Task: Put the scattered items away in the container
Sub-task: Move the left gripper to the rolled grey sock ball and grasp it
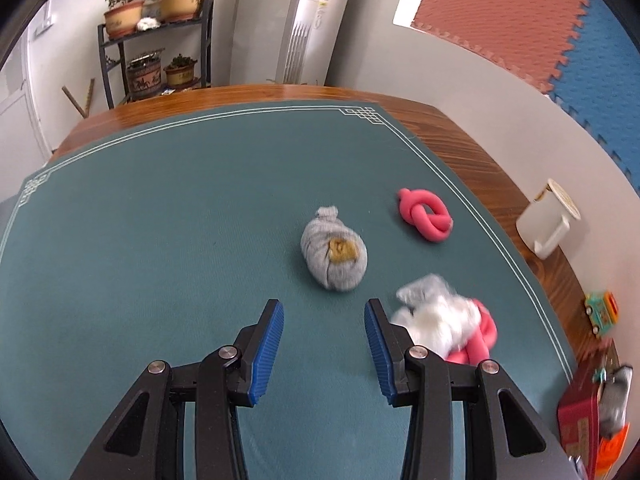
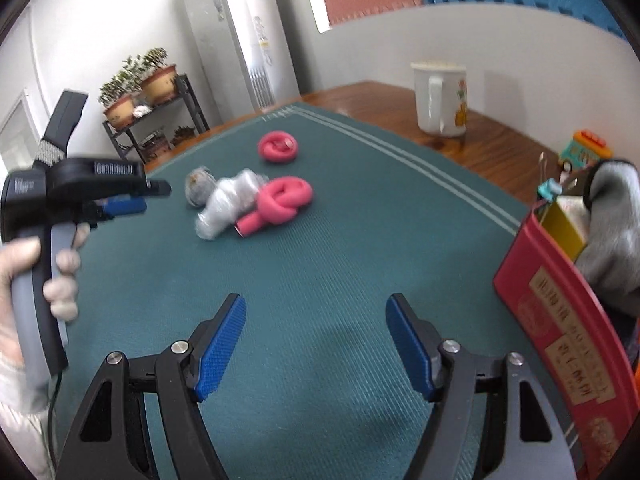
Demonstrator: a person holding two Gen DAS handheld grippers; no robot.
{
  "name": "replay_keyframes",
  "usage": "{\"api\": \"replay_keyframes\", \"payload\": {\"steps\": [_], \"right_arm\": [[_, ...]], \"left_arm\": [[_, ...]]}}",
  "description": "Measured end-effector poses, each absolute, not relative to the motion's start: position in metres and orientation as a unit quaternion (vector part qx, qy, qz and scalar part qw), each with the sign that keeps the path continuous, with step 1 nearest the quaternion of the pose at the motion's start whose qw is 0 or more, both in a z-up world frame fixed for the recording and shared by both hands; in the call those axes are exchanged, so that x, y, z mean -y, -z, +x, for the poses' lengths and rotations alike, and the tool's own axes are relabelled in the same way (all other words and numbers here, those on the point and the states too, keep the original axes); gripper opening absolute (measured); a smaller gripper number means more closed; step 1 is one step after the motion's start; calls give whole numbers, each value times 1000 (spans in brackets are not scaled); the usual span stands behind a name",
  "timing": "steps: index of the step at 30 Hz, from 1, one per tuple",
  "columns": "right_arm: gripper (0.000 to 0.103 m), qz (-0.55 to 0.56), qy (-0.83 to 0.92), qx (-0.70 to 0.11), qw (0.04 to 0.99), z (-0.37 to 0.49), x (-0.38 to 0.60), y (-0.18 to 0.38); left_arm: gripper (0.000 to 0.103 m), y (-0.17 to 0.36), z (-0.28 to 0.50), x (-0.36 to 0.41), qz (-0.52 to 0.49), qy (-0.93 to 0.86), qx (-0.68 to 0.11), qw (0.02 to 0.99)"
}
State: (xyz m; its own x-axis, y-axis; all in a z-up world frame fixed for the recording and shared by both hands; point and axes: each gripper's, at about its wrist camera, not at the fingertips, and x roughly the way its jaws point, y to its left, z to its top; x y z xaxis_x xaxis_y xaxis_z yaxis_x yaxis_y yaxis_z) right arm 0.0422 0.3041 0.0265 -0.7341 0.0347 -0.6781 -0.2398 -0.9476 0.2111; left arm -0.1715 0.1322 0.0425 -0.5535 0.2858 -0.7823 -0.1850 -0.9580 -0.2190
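On the green mat [image 1: 160, 220] lie a grey sock ball [image 1: 334, 256], a pink foam knot [image 1: 426, 216], and a crumpled clear-white wrapper [image 1: 436, 316] resting against a second pink knot [image 1: 482, 336]. My left gripper [image 1: 324, 308] hovers just short of the sock ball, open and empty, with the wrapper beside its right finger. In the right wrist view the same pile shows: sock ball [image 2: 199, 185], wrapper [image 2: 228, 204], near knot [image 2: 282, 200], far knot [image 2: 278, 147]. My right gripper [image 2: 316, 304] is open over bare mat. The red container [image 2: 560, 320] stands to its right and holds a grey sock [image 2: 612, 224].
A white mug [image 2: 440, 98] and a small toy car [image 2: 584, 154] stand on the wooden table edge beyond the mat. A gloved hand [image 2: 60, 272] holds the left gripper [image 2: 140, 200] at the left. A plant shelf [image 1: 156, 40] stands behind the table.
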Motion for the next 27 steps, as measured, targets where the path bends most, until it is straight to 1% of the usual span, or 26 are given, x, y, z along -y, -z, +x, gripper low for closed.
{"api": "replay_keyframes", "payload": {"steps": [6,16,23,26,27], "right_arm": [[76,-356,-924,-125,65,43,-298,-29],[76,-364,-922,-121,57,41,-296,-28],[76,-368,-920,-123,56,39,-296,-26],[77,-370,-919,-122,55,39,-296,-26],[79,-370,-919,-123,55,39,-296,-26]], "left_arm": [[44,-32,-199,-143,-464,-874,71,127],[44,-24,-226,-162,-462,-876,65,123],[44,-18,-238,-161,-463,-876,71,113],[58,-12,-241,-156,-474,-868,86,118],[58,-9,-243,-155,-478,-865,91,120]]}}
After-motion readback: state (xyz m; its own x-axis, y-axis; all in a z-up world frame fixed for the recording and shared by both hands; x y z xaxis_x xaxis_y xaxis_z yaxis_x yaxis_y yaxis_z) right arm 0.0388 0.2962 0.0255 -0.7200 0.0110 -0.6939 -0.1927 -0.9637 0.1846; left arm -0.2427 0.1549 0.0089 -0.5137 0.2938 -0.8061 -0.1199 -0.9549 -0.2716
